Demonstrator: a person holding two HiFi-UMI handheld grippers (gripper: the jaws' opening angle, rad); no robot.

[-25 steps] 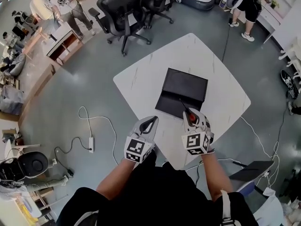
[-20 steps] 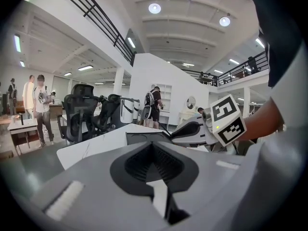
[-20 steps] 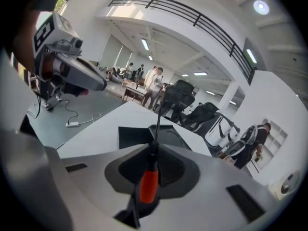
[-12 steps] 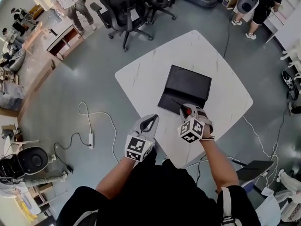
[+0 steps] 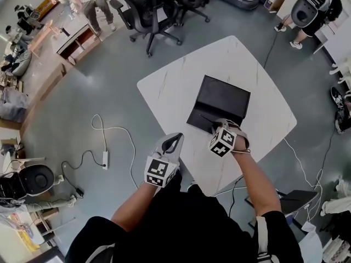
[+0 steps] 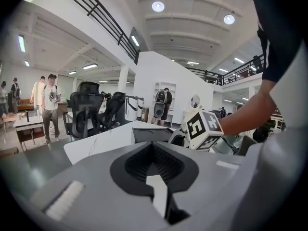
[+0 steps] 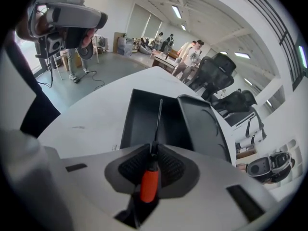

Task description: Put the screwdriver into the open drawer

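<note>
The screwdriver (image 7: 149,184) has an orange-red handle and a thin dark shaft. My right gripper (image 7: 153,160) is shut on it, the shaft pointing forward over the open black drawer (image 7: 144,119). In the head view the right gripper (image 5: 217,126) hovers at the near edge of the drawer (image 5: 196,115), which is pulled out of a flat black case (image 5: 224,96) on the white table (image 5: 175,89). The drawer looks empty. My left gripper (image 5: 174,142) hangs off the table's near left edge, shut with nothing in it; in the left gripper view its pads meet (image 6: 153,160).
Black office chairs (image 5: 148,7) stand beyond the table's far side. A white cable and power strip (image 5: 105,159) lie on the floor at left. A round robot base (image 5: 34,181) sits far left. People stand at the room's far edges.
My right gripper has moved forward and slightly left with the screwdriver, bringing the shaft over the open drawer. The left gripper has stayed in place.
</note>
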